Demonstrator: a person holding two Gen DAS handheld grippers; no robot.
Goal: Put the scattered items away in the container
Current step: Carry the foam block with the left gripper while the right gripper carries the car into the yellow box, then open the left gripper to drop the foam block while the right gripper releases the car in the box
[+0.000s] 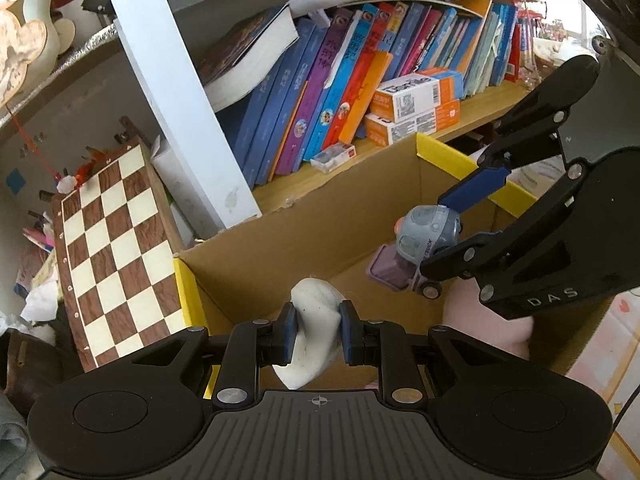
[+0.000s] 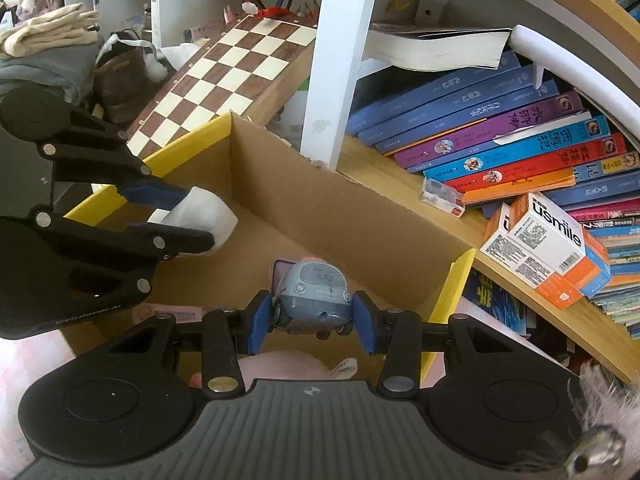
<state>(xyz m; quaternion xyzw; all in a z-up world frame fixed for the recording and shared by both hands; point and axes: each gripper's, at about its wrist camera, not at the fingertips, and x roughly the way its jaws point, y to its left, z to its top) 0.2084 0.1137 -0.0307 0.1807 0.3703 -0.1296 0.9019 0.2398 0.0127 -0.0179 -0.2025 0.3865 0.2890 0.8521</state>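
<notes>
Cardboard box (image 1: 304,220), open-topped, yellow-edged flaps; landmark for all entries.

Left gripper (image 1: 318,334): held above the box's near edge, angled down into it. Blue pads pinched tight on a white soft item (image 1: 316,320), which bulges above and below the pads. From the right wrist view the same gripper (image 2: 188,216) sits over the box's left side with the white item (image 2: 208,212) in its tips.

Right gripper (image 2: 312,316): over the box's near right part, angled down. Jaws partly apart, pads pressed to both flanks of a grey toy car (image 2: 314,298) printed "VEHICLE"; car held off the box floor. From the left wrist view it is at (image 1: 444,236), toy car (image 1: 424,236) between the fingers.

Pink soft thing (image 1: 480,320): inside the box, below the right gripper.

Chessboard (image 1: 116,248): leaning just left of the box.

Bookshelf (image 1: 472,114): directly behind the box; row of slanted books (image 1: 320,80), orange-and-white cartons (image 1: 416,100) stacked in front.
</notes>
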